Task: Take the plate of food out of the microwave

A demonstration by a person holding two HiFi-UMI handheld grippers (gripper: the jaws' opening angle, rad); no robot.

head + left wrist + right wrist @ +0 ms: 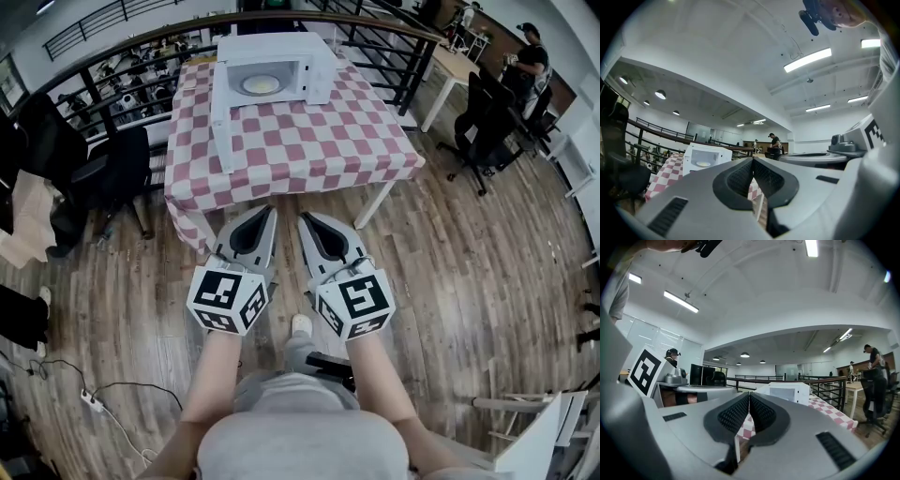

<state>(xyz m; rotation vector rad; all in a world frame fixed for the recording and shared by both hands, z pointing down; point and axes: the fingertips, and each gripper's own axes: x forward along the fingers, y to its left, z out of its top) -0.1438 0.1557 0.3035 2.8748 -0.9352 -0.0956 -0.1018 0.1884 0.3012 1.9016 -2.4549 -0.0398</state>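
We hold our right gripper (749,396) level, jaws pressed together and empty, facing the white microwave (788,392) on its red-checked tablecloth (829,411).

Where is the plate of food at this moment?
In the head view, the plate of food sits inside the white microwave, top centre, at the far edge of the checkered table; the door hangs open on the left.
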